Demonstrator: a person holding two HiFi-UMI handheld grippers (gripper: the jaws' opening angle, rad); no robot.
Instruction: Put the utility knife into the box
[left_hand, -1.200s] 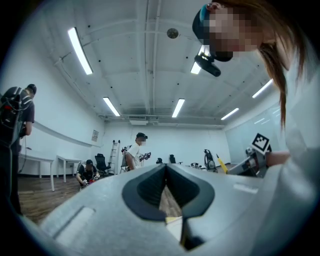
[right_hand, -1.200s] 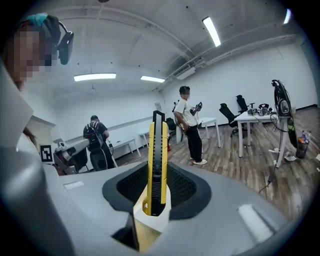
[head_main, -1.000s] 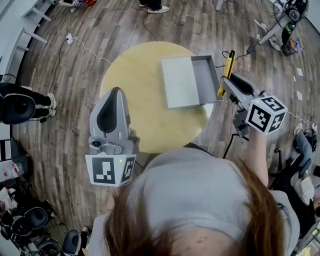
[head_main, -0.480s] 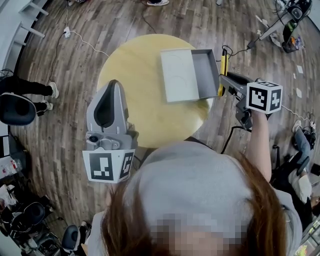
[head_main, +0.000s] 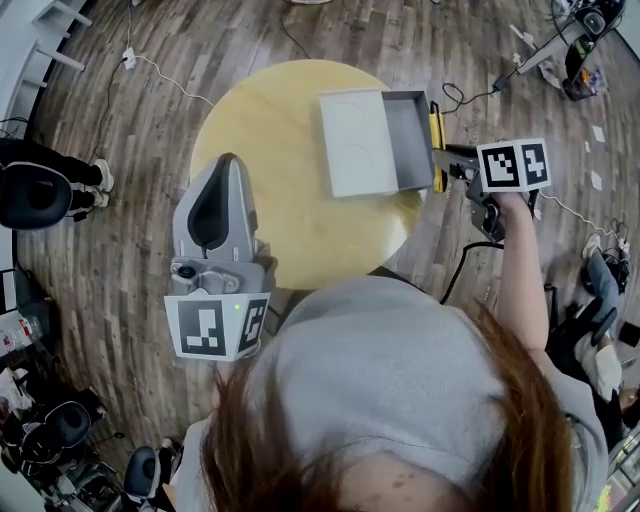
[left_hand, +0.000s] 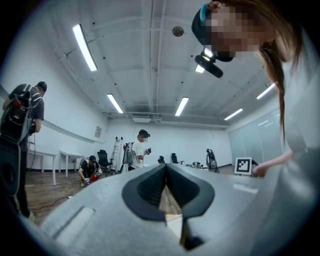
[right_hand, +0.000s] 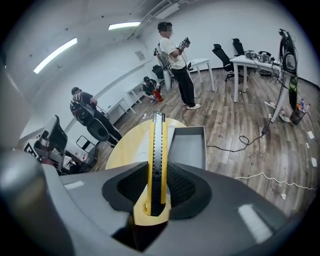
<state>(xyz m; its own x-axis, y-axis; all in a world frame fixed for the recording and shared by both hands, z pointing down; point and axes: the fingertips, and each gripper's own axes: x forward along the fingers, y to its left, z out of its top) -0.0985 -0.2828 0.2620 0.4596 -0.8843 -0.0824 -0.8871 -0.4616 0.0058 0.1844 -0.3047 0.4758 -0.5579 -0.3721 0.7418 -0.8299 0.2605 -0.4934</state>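
Well left of the box (head_main: 408, 140), off the near edge of the round table (head_main: 270, 130), the left gripper (head_main: 228, 158) is seen in the head view with its jaws drawn together. This is confirmed in the left gripper view, where the tips of the left gripper (left_hand: 165, 165) are shown meeting with nothing between them. In that view only the room and several people are shown, not the box.

The box is seen lying open on the table's right part. The knife (head_main: 436, 140) is seen just beside the box's right wall and parallel to it; whether it touches the wall cannot be told. It is clamped by the right gripper (head_main: 447, 162), held right of the box.

Only in the right gripper view is the grip made plain: the knife (right_hand: 157, 145) is pinched edge-on between the pads of the right gripper (right_hand: 158, 172), pointing away over the table (right_hand: 127, 145), with the box (right_hand: 187, 145) beyond it.
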